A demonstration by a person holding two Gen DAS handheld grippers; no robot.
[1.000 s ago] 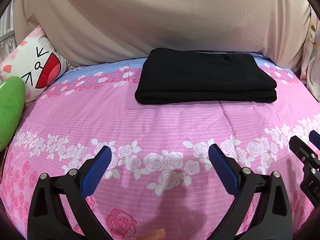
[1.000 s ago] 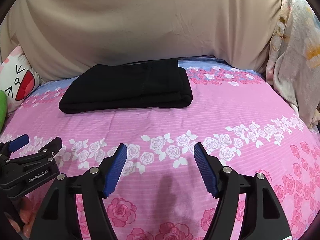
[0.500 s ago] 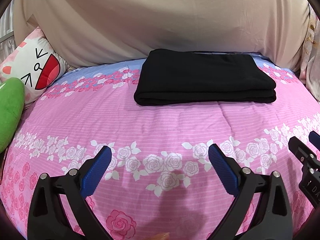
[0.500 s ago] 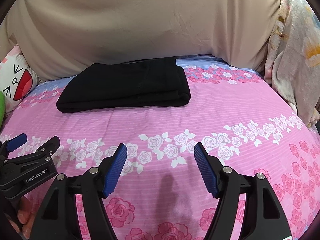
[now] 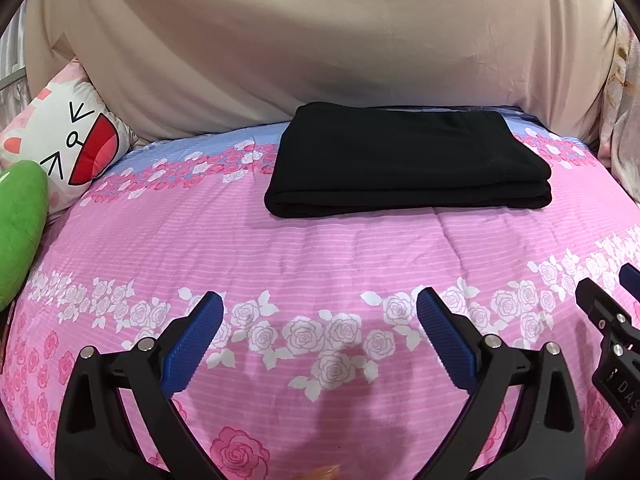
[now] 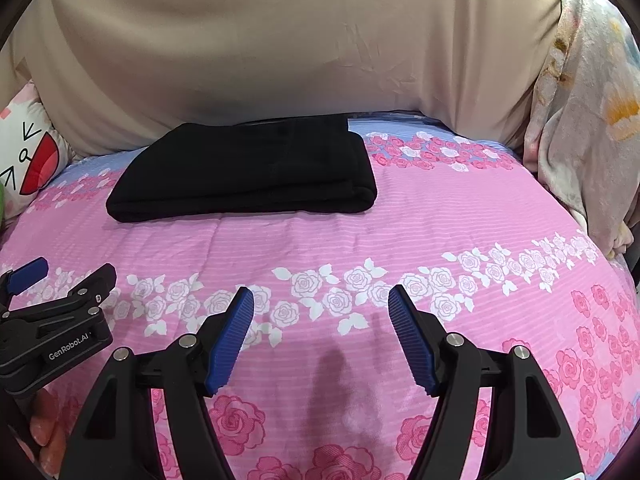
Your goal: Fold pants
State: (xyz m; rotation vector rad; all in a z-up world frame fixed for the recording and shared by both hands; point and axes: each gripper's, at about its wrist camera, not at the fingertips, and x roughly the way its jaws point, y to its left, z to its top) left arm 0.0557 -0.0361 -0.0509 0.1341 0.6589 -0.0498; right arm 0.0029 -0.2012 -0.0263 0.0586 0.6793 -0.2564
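Note:
Black pants point(image 5: 404, 162) point(image 6: 248, 170) lie folded into a flat rectangle at the far side of a pink rose-print bed cover point(image 5: 320, 252) point(image 6: 400, 240). My left gripper point(image 5: 320, 300) hovers over the near part of the bed, well short of the pants, open with nothing between its blue pads. To its right, my right gripper point(image 6: 320, 296) is also open and empty, equally far from the pants. Each gripper shows at the edge of the other's view: the right gripper point(image 5: 608, 292) in the left wrist view, the left gripper point(image 6: 64, 272) in the right wrist view.
A beige sheet point(image 5: 320, 48) drapes the wall behind the bed. A cartoon-face pillow point(image 5: 64, 140) and a green cushion point(image 5: 18, 224) sit at the left. A pale floral blanket point(image 6: 580, 120) hangs at the right edge. Fingers of a hand point(image 6: 44, 420) show at lower left.

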